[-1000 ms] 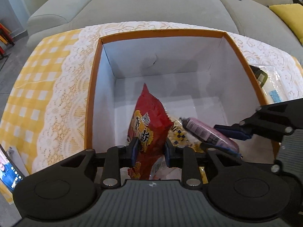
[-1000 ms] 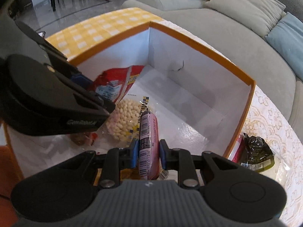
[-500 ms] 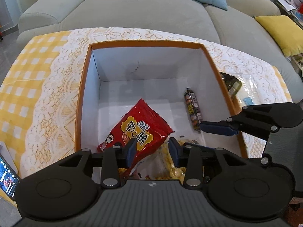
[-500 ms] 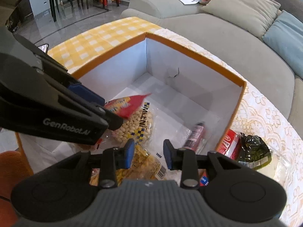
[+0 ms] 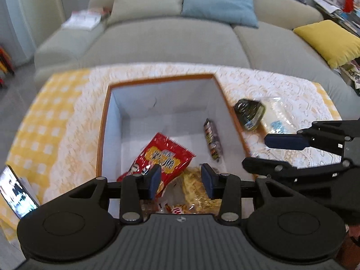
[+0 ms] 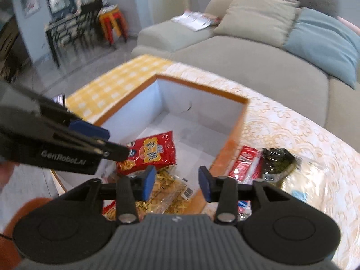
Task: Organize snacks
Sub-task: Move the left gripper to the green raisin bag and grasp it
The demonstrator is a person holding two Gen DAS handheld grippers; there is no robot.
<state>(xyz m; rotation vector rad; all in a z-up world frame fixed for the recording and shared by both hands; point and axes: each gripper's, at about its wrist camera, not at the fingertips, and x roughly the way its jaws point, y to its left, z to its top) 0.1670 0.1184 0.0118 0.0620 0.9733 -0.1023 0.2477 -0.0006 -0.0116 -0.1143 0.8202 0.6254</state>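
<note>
Below the left gripper (image 5: pixel 178 178), whose fingers stand wide apart holding nothing, a white box (image 5: pixel 102 135) with an orange rim sits on the lace tablecloth (image 5: pixel 281 85). Inside lie a red snack bag (image 5: pixel 165 155), a yellow noodle packet (image 5: pixel 195 191) and a dark sausage stick (image 5: pixel 211 139) by the right wall. Outside, a dark green packet (image 5: pixel 247 112) lies near the box

From the right gripper (image 6: pixel 176 183), equally spread and empty above the box's near right rim, a red packet (image 6: pixel 246 164) lies on the cloth just beside the box

One box (image 5: pixel 102 132) holds three snack packs; three more lie outside; two tools.
</note>
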